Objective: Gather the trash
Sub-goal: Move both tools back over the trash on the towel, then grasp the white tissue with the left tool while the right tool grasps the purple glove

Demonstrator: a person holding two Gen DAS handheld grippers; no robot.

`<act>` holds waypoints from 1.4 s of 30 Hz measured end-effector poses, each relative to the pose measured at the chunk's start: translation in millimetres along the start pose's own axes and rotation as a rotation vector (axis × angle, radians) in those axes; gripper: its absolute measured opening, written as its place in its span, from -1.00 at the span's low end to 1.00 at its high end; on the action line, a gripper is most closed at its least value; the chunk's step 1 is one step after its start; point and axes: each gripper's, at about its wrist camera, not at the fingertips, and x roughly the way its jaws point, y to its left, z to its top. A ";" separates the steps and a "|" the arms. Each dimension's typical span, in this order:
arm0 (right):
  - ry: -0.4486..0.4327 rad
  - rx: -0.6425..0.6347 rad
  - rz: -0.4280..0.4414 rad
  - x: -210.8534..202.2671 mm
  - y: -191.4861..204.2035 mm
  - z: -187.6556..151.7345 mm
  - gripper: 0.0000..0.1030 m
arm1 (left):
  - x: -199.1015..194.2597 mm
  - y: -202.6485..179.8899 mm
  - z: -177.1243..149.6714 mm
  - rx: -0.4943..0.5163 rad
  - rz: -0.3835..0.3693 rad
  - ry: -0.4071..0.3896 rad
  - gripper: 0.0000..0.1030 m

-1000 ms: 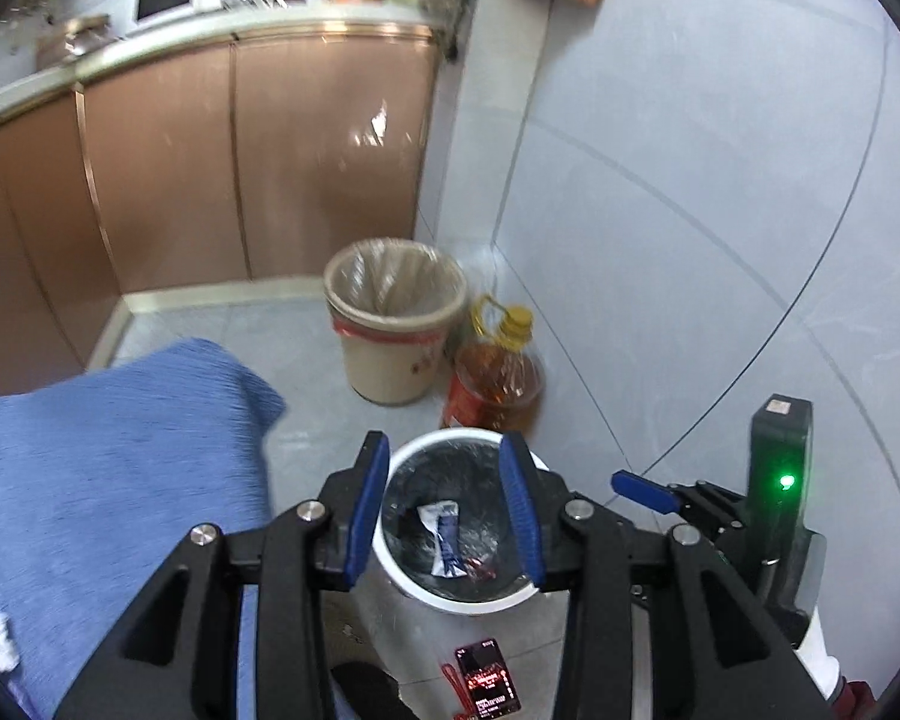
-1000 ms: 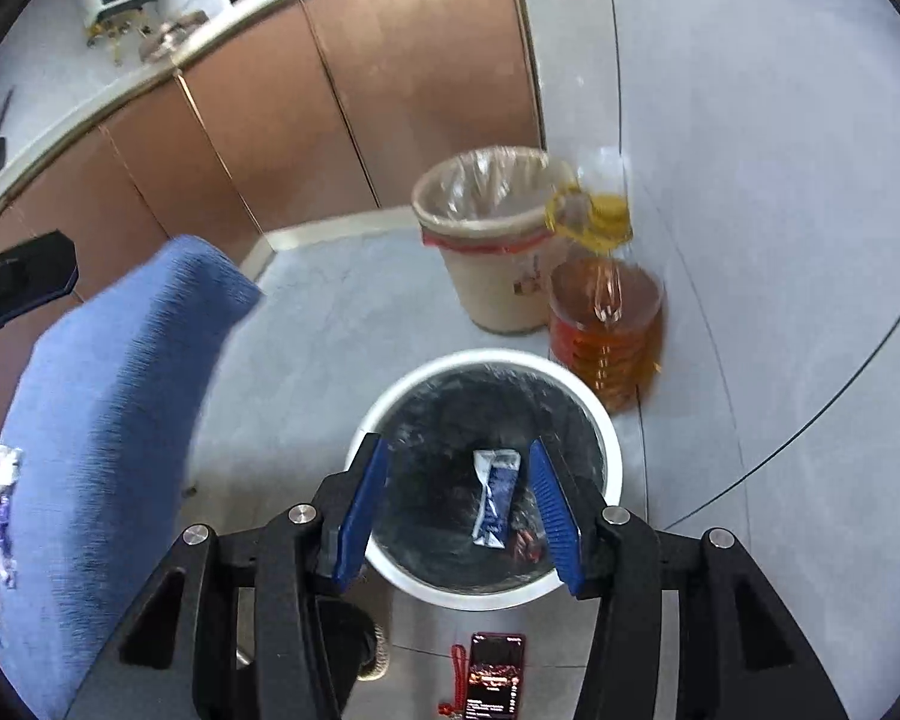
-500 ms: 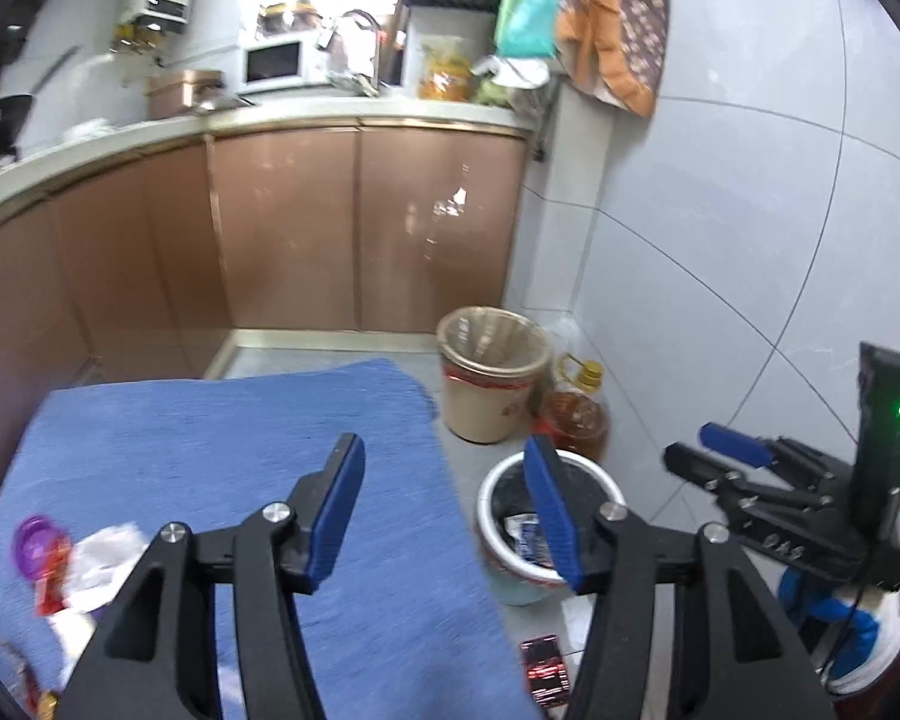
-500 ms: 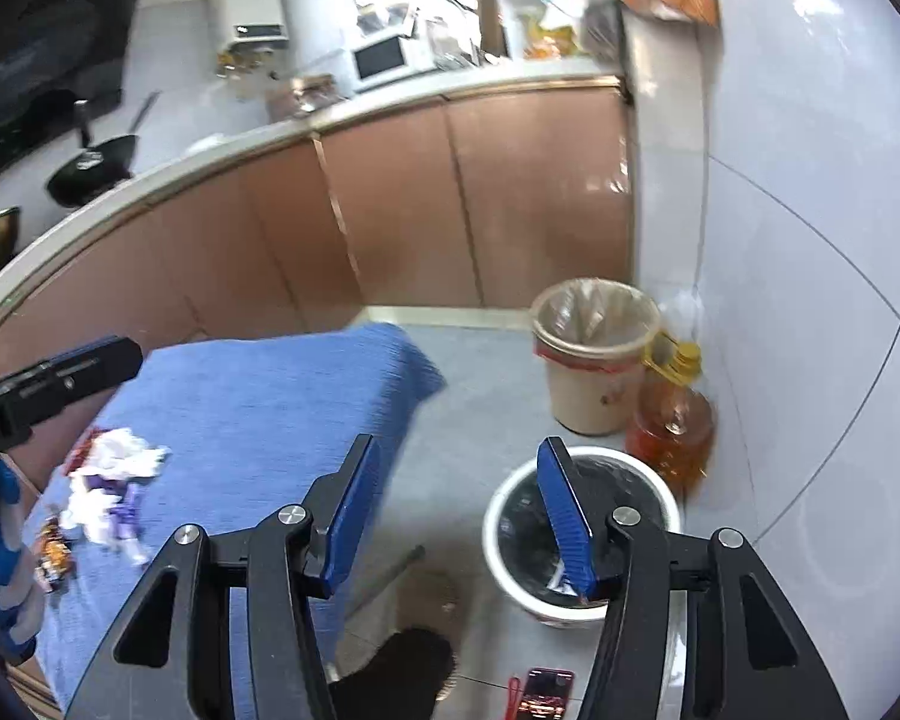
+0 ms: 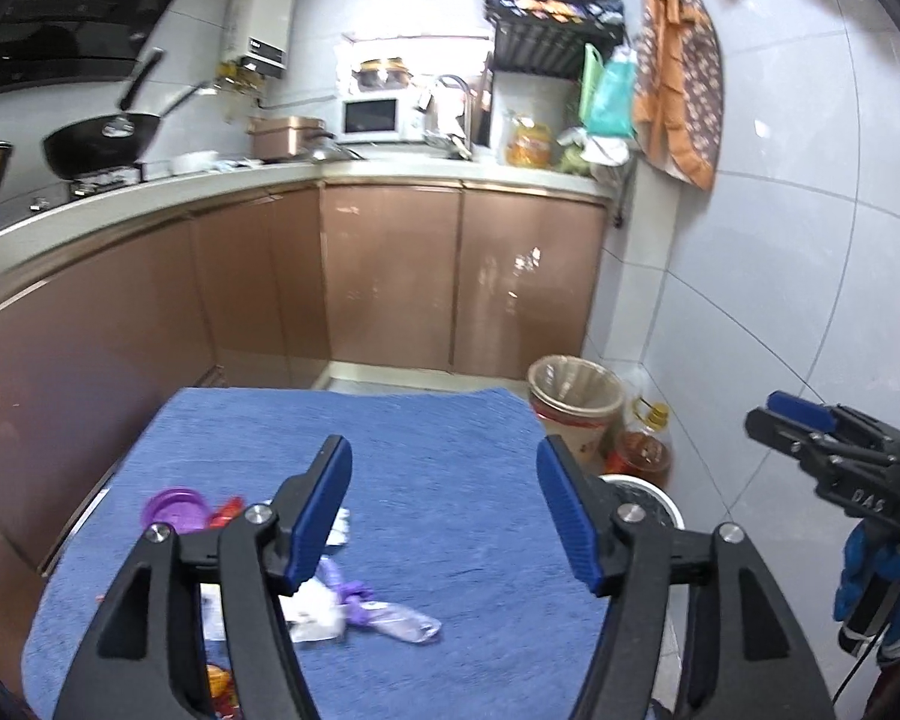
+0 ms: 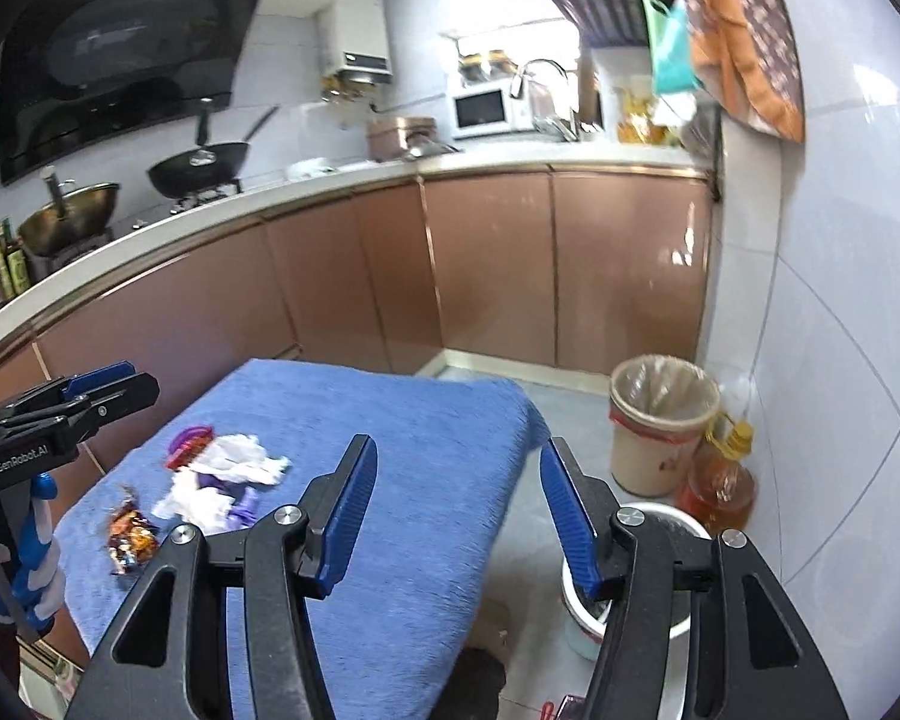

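From the left wrist view I see the left gripper (image 5: 444, 510) above the blue towel-covered tabletop (image 5: 450, 480); its jaws have just been opening and stand spread with nothing between them. The trash lies on the near left part of the tabletop: a purple lid (image 5: 174, 507), crumpled white paper (image 5: 315, 612), a purple wrapper (image 5: 354, 591) and a flattened clear plastic wrapper (image 5: 405, 630), all close together, partly hidden behind the left finger (image 5: 321, 510). Off the right edge of the tabletop, on the floor, stands a white bin with a black liner (image 5: 654, 498), and beyond it a beige lined bin (image 5: 573, 402) with an oil bottle (image 5: 645, 450) just beside it against the tiled wall. The right gripper (image 5: 810, 426) appears at the far right, with a blue-gloved hand (image 5: 870, 570) below it. From the right wrist view I see the right gripper (image 6: 459, 516), its jaws also just opened further, spread and empty, over the right edge of the tabletop (image 6: 420, 450). The trash sits at the left: the purple lid (image 6: 189, 444), white paper (image 6: 234, 468) and a snack wrapper (image 6: 127, 534) slightly apart toward the near edge. The white bin (image 6: 684, 540) is on the floor at lower right, partly behind the right finger (image 6: 567, 516); the beige bin (image 6: 660, 420) and oil bottle (image 6: 720, 474) stand behind it. The left gripper (image 6: 90, 396) enters at the left edge.
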 end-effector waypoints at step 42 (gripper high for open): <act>0.275 -0.222 0.327 121.0 127.4 -47.5 0.18 | 60.2 161.6 -91.1 -0.094 -0.045 0.329 0.31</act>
